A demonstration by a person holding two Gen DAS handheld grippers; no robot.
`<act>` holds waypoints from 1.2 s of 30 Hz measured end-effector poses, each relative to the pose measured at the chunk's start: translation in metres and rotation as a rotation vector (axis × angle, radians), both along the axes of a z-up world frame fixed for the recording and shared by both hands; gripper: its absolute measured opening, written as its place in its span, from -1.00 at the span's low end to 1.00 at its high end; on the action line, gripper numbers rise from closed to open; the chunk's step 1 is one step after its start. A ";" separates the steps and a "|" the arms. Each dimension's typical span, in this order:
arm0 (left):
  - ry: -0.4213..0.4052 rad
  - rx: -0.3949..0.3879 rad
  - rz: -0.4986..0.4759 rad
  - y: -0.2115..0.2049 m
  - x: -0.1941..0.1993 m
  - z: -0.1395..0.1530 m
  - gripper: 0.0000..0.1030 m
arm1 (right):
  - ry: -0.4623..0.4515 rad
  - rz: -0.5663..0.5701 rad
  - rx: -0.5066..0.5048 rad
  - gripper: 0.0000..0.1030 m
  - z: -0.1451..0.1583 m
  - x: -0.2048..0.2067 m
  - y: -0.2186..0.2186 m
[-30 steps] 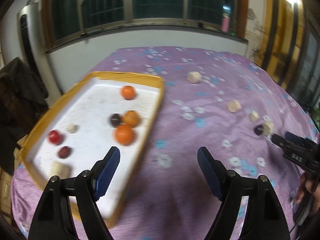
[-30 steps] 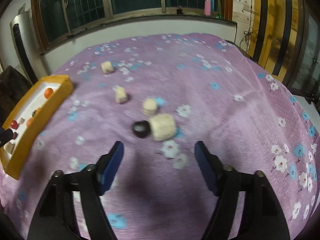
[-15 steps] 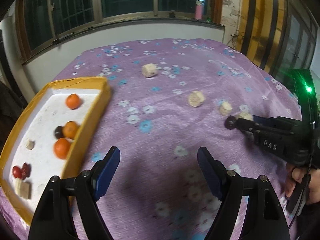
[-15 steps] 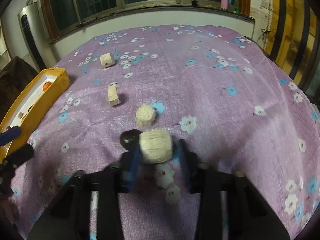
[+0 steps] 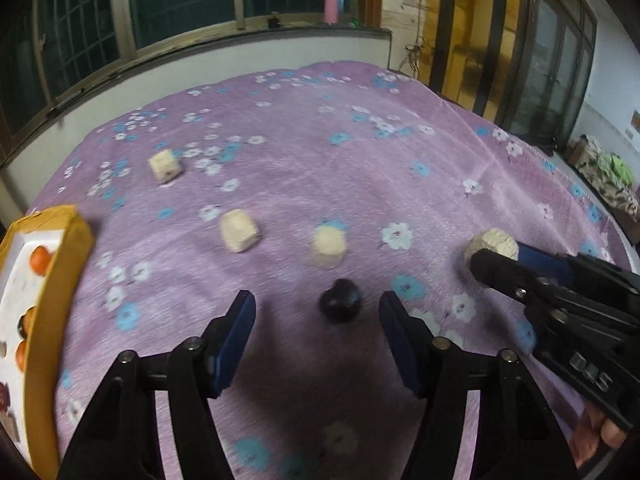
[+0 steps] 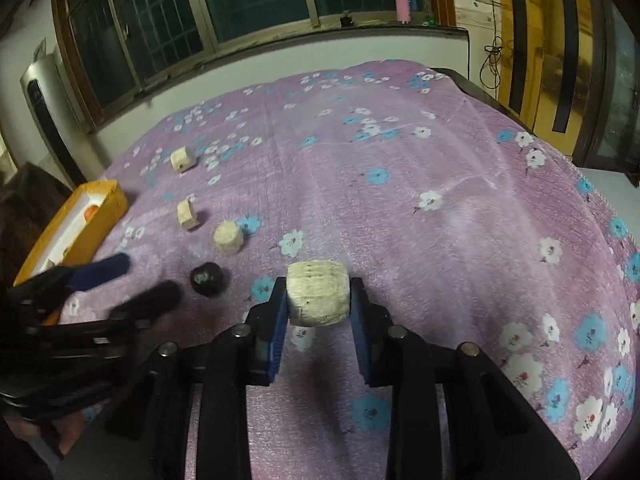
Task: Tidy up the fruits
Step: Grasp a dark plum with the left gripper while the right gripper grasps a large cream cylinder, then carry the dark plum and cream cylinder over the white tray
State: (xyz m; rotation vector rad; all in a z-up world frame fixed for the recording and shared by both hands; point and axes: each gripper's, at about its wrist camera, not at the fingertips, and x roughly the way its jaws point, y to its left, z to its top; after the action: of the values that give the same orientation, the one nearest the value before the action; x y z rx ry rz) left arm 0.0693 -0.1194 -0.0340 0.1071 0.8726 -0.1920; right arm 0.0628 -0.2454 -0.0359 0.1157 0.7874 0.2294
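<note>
My right gripper is shut on a pale barrel-shaped piece, lifted just off the purple flowered cloth; it also shows in the left wrist view. A small dark round fruit lies on the cloth just ahead of my left gripper, between the lines of its fingers; the jaws are closing and the pads do not touch it. In the right wrist view the dark fruit lies just beyond the left gripper's fingertips. The yellow tray holds oranges at the far left.
Three more pale pieces lie spread over the cloth between tray and dark fruit. A low wall with windows runs behind the cloth's far edge. A hand holds the right gripper at the lower right.
My left gripper swung right, from over the tray to the dark fruit, and its jaws narrowed. My right gripper shut on the pale barrel piece and drew it right, away from the dark fruit.
</note>
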 end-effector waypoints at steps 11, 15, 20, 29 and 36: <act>0.042 -0.026 -0.009 0.008 -0.001 -0.009 -0.61 | -0.026 0.004 0.018 -0.40 0.007 -0.004 -0.001; -0.004 -0.038 0.007 0.029 -0.023 0.005 -0.61 | -0.042 0.009 0.012 -0.40 0.013 -0.015 0.003; -0.034 -0.040 0.043 0.054 -0.054 0.020 -0.61 | -0.053 0.031 -0.015 -0.40 0.019 -0.033 0.020; -0.065 -0.035 0.147 0.101 -0.103 0.035 -0.62 | -0.054 0.048 -0.080 -0.40 0.028 -0.063 0.064; -0.089 -0.030 0.223 0.135 -0.125 0.044 -0.62 | -0.080 0.077 -0.148 -0.40 0.037 -0.082 0.104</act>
State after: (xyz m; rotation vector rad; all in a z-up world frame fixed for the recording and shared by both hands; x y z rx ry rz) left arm -0.0560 0.0152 0.0100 -0.0102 0.7858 0.0082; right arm -0.0193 -0.1415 0.0015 -0.0633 0.7269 0.2461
